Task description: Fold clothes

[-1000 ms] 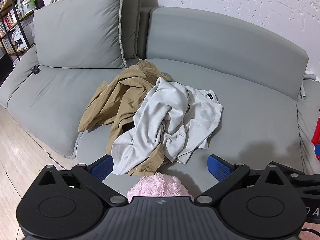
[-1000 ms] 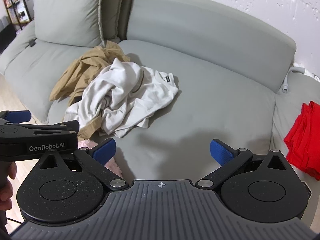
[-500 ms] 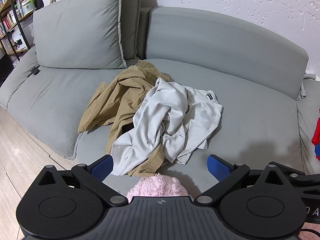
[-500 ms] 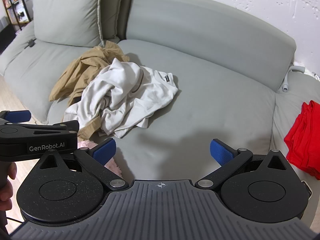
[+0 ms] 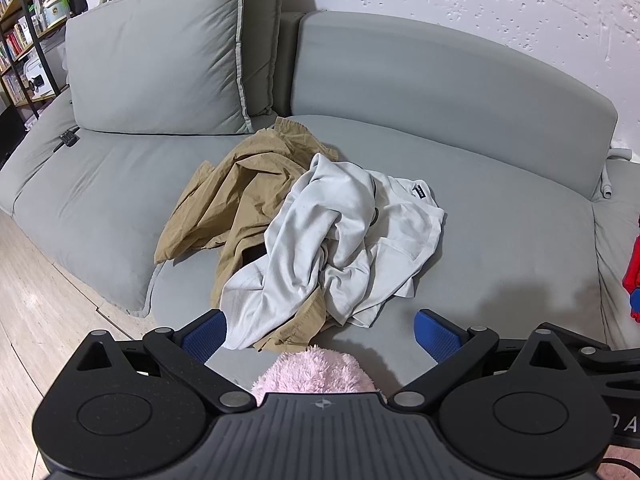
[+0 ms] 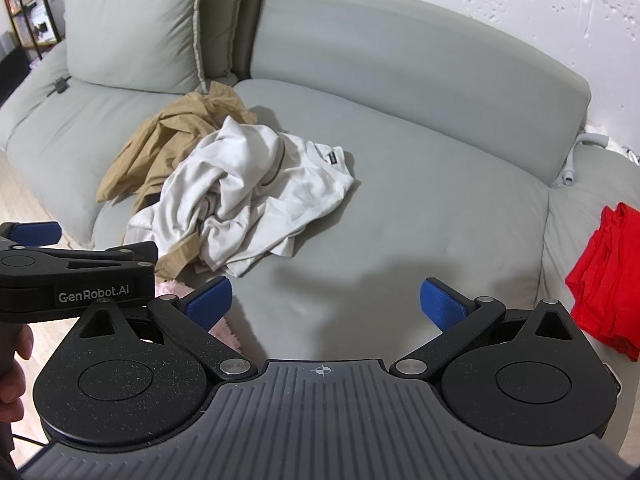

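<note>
While both grippers hang over the front edge of the sofa (image 5: 500, 216), neither touches any cloth. Left gripper (image 5: 320, 330): blue fingertips (image 5: 204, 334) spread wide, nothing between them. Right gripper (image 6: 326, 300): fingertips (image 6: 442, 306) also spread wide, empty, over bare grey seat.

Clothes pile sits mid-seat. In the left view it is at 12 o'clock from the left gripper, just beyond the fingertips. White shirt (image 5: 340, 240) crumpled on top, dark label at its 1 o'clock corner. Tan garment (image 5: 236, 200) lies under and at 10 o'clock of the shirt; one tan hem pokes out at the pile's 6 o'clock edge, near the left fingertip.

In the right view the white shirt (image 6: 248, 196) is at 10-11 o'clock from the right gripper, well apart from its fingertips. Tan garment (image 6: 160, 148) is beyond it at 10 o'clock.

Pink fluffy item (image 5: 316, 372) sits at 6 o'clock of the pile, right at the left gripper body, partly hidden by it. Can't tell what it is.

Red cloth (image 6: 604, 280) lies on the next cushion at 3 o'clock in the right view, well apart from the pile.

Left gripper body (image 6: 76, 280) shows at 9 o'clock in the right view, with a hand (image 6: 14, 368) on its handle. Large back cushion (image 5: 160, 76) stands at 10 o'clock, and a bookshelf (image 5: 24, 36) is at the far 10 o'clock edge.
</note>
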`<act>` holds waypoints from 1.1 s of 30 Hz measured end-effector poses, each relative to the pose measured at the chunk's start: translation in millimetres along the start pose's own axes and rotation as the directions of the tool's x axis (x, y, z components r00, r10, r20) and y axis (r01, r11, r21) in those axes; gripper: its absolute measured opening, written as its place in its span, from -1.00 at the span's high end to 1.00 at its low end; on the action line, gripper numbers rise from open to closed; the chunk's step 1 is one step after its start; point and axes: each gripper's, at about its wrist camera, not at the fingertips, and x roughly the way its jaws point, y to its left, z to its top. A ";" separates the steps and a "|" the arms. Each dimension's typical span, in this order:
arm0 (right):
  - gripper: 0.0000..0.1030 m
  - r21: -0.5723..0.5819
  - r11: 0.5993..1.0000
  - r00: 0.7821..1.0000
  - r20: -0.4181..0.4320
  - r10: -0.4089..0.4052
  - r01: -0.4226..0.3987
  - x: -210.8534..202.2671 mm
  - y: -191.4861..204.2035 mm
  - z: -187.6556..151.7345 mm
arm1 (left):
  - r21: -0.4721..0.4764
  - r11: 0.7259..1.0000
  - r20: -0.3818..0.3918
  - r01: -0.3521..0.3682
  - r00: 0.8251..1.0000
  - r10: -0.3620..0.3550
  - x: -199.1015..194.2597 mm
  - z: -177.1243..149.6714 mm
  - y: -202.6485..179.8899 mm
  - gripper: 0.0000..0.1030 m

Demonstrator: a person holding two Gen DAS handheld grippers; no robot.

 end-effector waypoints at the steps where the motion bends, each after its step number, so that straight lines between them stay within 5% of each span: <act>1: -1.00 -0.001 1.000 1.000 -0.001 -0.001 0.001 0.3 0.6 -0.1 | 0.001 1.000 -0.001 -0.001 1.000 0.001 0.0 0.0 -0.5 -0.94; 33: -1.00 -0.012 1.000 1.000 -0.020 -0.001 0.001 7.2 -1.3 -1.9 | -0.012 1.000 -0.019 0.005 1.000 -0.005 12.0 -7.3 7.9 -0.94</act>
